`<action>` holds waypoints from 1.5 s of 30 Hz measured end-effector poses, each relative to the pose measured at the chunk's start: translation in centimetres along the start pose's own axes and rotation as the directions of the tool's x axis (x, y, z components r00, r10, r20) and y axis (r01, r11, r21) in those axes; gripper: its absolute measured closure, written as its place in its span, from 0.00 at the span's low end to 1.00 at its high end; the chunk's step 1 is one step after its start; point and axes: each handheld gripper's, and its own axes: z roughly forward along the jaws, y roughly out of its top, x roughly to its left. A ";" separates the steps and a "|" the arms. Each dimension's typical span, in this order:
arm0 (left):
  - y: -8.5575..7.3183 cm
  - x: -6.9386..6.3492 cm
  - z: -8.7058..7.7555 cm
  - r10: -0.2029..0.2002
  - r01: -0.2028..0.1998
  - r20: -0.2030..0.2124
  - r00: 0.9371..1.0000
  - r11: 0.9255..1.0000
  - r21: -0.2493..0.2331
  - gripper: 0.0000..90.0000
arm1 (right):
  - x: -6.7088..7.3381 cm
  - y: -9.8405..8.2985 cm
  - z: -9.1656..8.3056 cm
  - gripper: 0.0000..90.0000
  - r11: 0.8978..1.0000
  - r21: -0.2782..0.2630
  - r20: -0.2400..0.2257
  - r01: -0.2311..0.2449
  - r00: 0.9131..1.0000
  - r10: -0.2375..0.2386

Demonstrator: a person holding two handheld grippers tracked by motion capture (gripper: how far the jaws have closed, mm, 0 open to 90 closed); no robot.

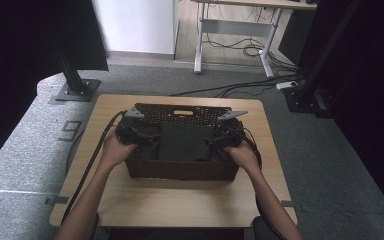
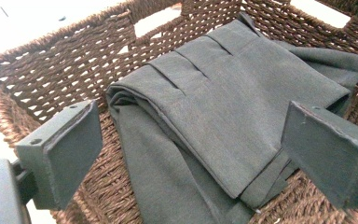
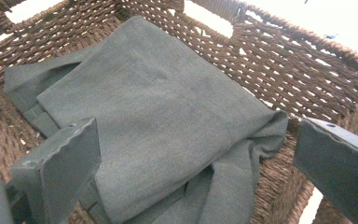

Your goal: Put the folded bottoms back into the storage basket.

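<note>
Folded cloth (image 2: 223, 116) lies beneath both wide-open hand-held grippers.

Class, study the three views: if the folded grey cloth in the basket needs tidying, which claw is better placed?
Probably the right claw: open over the folded cloth's loose, rumpled end, inside the basket.

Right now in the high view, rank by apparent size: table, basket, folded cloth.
1. table
2. basket
3. folded cloth
All sit together, so nearness doesn't skew it.
</note>
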 end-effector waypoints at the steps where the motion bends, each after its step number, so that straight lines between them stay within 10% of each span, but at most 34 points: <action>1: -0.1 0.0 -0.1 0.000 0.000 -0.001 1.000 1.000 -0.004 0.06 | 0.0 -0.1 -0.2 0.01 1.000 -0.001 0.000 -0.003 1.000 0.003; 45: -7.4 -0.2 -6.7 -0.016 0.015 -0.021 1.000 0.998 -0.063 0.00 | 0.5 -7.2 -7.8 0.00 0.998 -0.065 0.019 0.010 1.000 -0.009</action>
